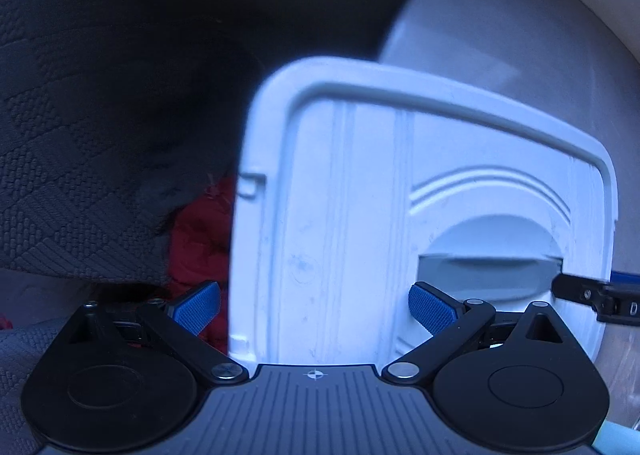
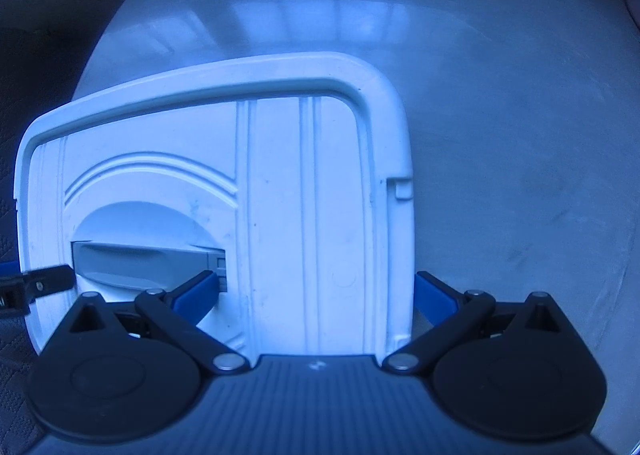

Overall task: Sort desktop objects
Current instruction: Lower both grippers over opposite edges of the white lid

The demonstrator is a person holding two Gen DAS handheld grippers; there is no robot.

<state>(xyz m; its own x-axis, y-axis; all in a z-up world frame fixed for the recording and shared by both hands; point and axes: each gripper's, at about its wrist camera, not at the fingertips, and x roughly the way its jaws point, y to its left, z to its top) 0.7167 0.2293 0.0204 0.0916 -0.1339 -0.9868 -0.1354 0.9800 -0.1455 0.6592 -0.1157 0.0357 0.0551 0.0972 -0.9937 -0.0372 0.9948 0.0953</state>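
— What have we got closest to us?

— Both grippers spread wide, gripping nothing. Our left gripper (image 1: 314, 307) straddles one side of a white plastic lid (image 1: 400, 215); our right gripper (image 2: 316, 295) straddles the opposite side, with one fingertip (image 2: 200, 291) at the edge of the grey handle (image 2: 148, 259) sunk in the middle.

— How will we find it to lift?

— Light and stiff, we judge, but smooth, so it may slip. The raised rim (image 2: 200, 75) or the handle look like the best holds; whether a box sits beneath, we cannot tell.

— And beyond the lid?

— It lies on a pale round counter (image 2: 500, 135); off our left gripper's left side, dark patterned fabric (image 1: 80, 115) and something red (image 1: 200, 235).
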